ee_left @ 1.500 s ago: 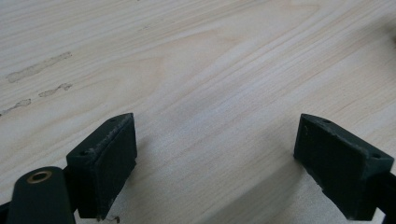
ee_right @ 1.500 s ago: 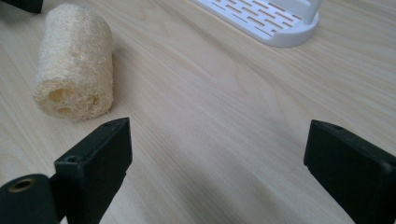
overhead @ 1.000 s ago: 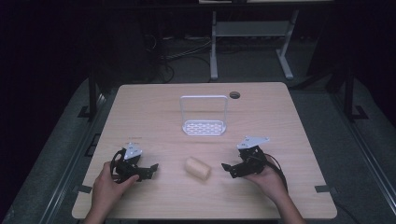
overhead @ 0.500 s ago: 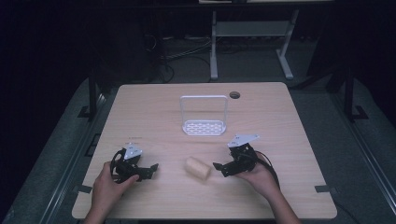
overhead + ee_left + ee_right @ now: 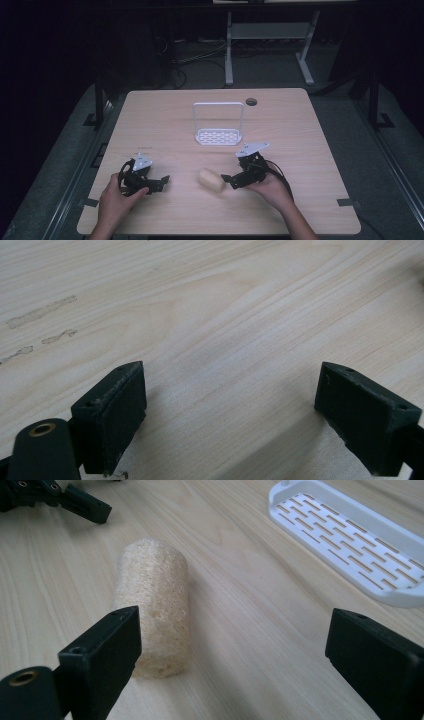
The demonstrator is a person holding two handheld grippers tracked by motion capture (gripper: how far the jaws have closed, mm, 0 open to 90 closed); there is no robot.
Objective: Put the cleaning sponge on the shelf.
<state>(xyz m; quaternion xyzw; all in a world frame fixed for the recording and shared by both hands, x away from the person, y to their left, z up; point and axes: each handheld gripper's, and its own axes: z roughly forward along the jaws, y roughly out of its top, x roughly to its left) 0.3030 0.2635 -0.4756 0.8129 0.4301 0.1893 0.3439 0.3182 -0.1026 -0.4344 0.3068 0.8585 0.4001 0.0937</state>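
Two hand-held grippers flank a loofah roll on the bench.

The left hand-held gripper (image 5: 162, 180) rests low on the bench (image 5: 310, 130), jaws spread wide over bare wood. The loofah roll (image 5: 211, 180) lies on its side near the front middle of the bench. Just beside it, the right hand-held gripper (image 5: 225, 178) points at its end, jaws wide apart and not touching it. The white rack (image 5: 218, 136) stands farther back.

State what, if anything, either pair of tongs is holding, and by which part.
Nothing. Both the left tongs and right tongs are open; the loofah roll lies free.
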